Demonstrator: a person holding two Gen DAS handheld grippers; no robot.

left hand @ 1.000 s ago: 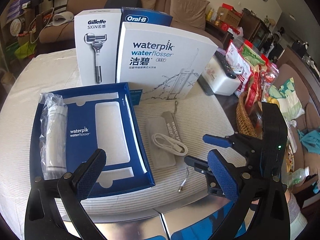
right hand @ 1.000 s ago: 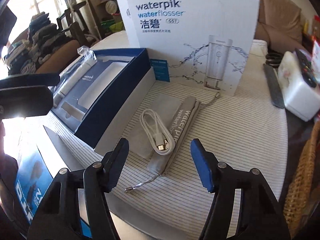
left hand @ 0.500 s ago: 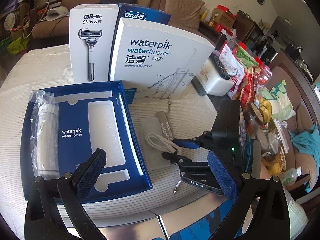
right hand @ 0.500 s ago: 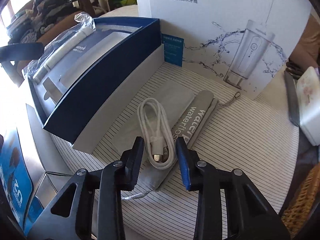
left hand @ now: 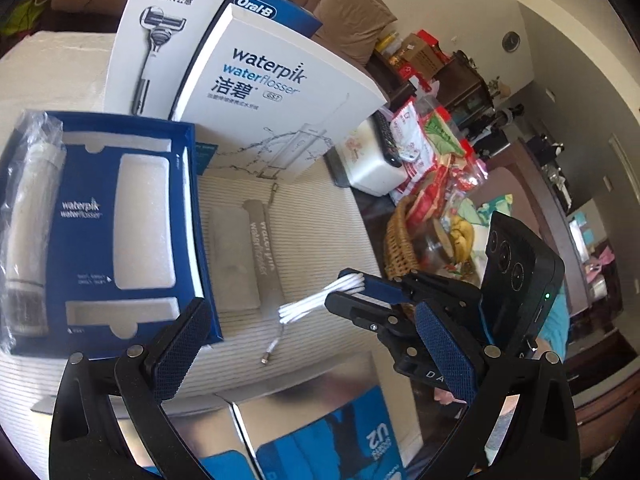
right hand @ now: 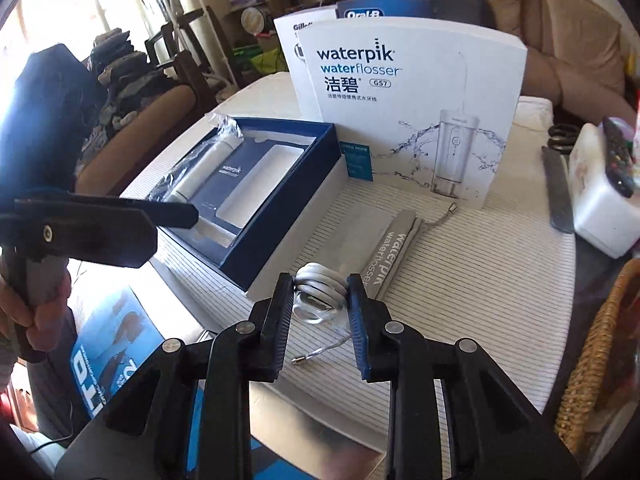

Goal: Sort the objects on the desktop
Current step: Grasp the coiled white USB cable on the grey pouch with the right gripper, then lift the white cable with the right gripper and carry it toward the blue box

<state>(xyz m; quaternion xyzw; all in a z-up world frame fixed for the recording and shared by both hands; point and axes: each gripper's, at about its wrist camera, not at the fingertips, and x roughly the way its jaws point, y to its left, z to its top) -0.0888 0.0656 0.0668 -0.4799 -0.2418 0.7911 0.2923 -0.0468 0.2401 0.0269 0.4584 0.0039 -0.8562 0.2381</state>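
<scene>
A white coiled charging cable (right hand: 320, 282) hangs clear of the striped cloth between the pads of my right gripper (right hand: 320, 294), whose jaws are closing on it. The left wrist view shows the same cable (left hand: 316, 302) sticking out of the right gripper (left hand: 340, 289) just right of the grey Waterpik pouch (left hand: 262, 256). My left gripper (left hand: 312, 350) is open and holds nothing, near the front corner of the open blue Waterpik tray (left hand: 190, 216). A bagged white flosser (left hand: 28, 220) lies in the tray's left slot.
Upright Waterpik box (left hand: 288, 92), Gillette box (left hand: 160, 36) and Oral-B box (left hand: 276, 10) line the back. A white tissue box (right hand: 600, 208) with a remote, and a wicker basket (left hand: 400, 248) of snacks, stand at the right. A hand (right hand: 36, 308) holds the left gripper.
My right gripper came down over the cable, closed on it and lifted it off the pouch. The left gripper's view has tilted and rolled while staying in about the same place.
</scene>
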